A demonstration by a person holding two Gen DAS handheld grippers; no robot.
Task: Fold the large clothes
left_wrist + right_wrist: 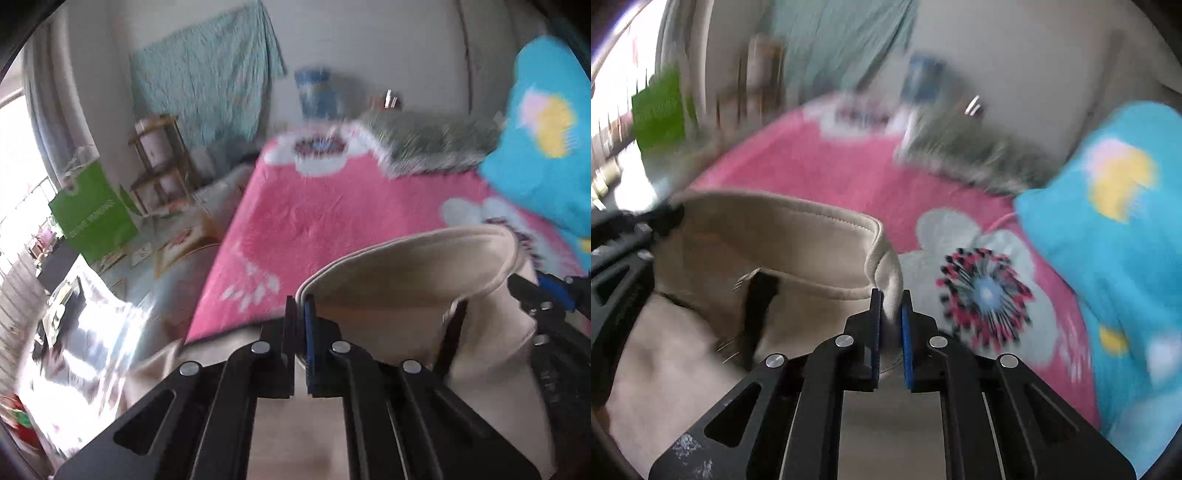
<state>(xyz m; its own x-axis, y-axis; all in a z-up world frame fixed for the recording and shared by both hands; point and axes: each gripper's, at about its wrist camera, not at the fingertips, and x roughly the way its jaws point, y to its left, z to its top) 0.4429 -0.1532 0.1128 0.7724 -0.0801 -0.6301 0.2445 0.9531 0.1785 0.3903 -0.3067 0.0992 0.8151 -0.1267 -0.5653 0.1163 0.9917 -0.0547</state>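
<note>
Garment (402, 273) beige, hem stretched between left hand-held gripper (300, 314) and right hand-held gripper (891, 310), both clamping it.

Handheld grippers: appearance

Left gripper (300, 317) and right gripper (891, 314): black slotted linkage arms, round silver pivot screws, blue pads on the fingers (906, 332); white scuffs mark the right gripper's lower-left arm.

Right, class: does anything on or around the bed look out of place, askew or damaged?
Nothing looks damaged. The beige garment is held up off the pink bedspread by its hem, pinched in the left tool and the right tool. The blue blanket lies bunched at the bed's right side; heavy blur hides finer detail.
</note>
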